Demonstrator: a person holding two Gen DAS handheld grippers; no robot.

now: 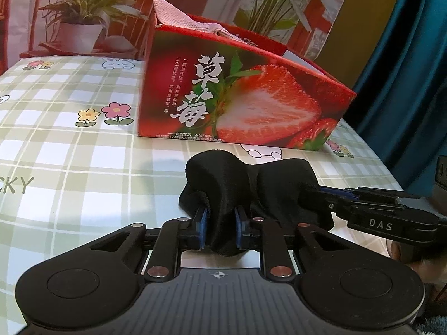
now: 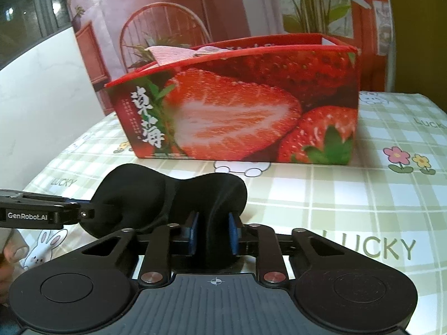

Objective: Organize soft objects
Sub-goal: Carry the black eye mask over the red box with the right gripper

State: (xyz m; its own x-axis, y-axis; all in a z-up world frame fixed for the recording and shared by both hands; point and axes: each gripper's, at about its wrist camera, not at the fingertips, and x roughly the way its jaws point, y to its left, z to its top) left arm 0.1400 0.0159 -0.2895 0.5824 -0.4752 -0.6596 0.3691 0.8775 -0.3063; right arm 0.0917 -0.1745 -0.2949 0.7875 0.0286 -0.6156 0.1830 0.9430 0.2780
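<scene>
Black cloth [image 1: 251, 192] hung bunched between both tools near the strawberry box [image 1: 240, 97]; the left tool [image 1: 220, 229] and right tool [image 2: 213, 233] each pinched it over the checked tabletop [image 1: 83, 150]. Pink cloth [image 1: 178, 16] draped the box's far-left rim.

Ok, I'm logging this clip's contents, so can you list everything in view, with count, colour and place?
Black cloth: one, black, bunched just above the table in front of the box, pinched by both grippers.
Box: one, red with strawberry print, open-topped, on the table behind the cloth.
Pink cloth: one, pink, draped over the box's rim.
Tablecloth: one, green-and-white check with flowers and bunnies, covering the table.
Backdrop: one, printed with plants and a chair, behind the table.
Curtain: one, teal, at the table's far right in the left wrist view.
Left gripper: shut on the black cloth.
Right gripper: shut on the black cloth.
</scene>
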